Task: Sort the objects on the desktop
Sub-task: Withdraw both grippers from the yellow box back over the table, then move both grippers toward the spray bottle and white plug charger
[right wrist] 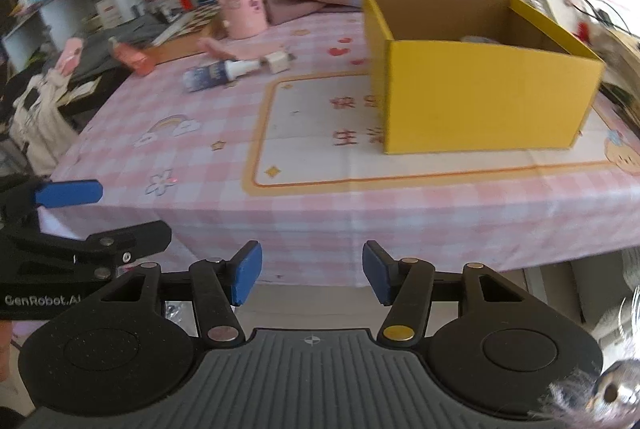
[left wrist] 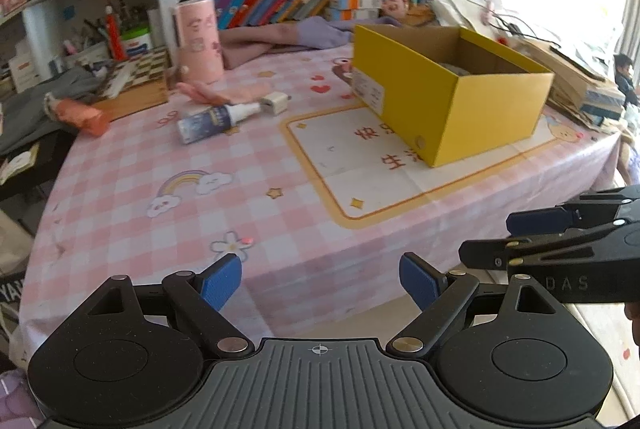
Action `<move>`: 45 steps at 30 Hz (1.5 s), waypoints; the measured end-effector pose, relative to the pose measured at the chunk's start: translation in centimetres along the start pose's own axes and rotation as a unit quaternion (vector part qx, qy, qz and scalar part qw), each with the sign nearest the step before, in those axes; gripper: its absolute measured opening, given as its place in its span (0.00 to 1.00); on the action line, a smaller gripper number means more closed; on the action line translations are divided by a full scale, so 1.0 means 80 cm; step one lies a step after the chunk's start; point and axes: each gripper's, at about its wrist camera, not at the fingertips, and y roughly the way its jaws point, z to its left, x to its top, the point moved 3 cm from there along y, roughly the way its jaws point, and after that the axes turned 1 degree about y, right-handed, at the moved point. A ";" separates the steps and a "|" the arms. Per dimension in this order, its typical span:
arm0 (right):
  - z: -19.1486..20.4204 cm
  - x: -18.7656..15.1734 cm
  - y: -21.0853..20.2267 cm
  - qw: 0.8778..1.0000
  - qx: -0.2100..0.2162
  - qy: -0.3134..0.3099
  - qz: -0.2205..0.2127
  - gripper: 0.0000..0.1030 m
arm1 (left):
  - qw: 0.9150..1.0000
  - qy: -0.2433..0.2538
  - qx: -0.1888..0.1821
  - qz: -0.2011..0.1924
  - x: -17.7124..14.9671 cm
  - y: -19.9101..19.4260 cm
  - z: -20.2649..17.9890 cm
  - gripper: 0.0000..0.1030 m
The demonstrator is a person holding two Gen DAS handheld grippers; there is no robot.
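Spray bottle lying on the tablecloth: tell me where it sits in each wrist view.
Left wrist: spray bottle left of centre, upper half.
Right wrist: spray bottle upper left.
Shared landmark: the yellow box stands to its right in both.

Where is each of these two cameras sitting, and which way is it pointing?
Left wrist view: rides on the left gripper, looking down across the pink checked table; its own open fingers show, plus the right gripper at the right edge.
Right wrist view: rides on the right gripper, facing the same table; the left gripper shows at the left edge.
Both share: yellow box, spray bottle, pink cylinder.
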 end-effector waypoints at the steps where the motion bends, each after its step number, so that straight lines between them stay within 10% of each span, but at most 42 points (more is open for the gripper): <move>1: 0.005 0.001 0.001 1.000 0.002 -0.006 -0.001 0.52 | 1.000 -0.002 0.002 -0.001 0.000 -0.001 0.003 0.86; 28: 0.083 0.033 0.035 0.996 0.038 -0.077 -0.017 0.55 | 0.997 -0.048 0.053 -0.013 -0.005 -0.012 0.077 0.86; 45: 0.068 0.115 0.108 0.995 0.055 -0.085 -0.023 0.59 | 0.994 -0.066 0.083 -0.007 0.060 0.051 0.108 0.86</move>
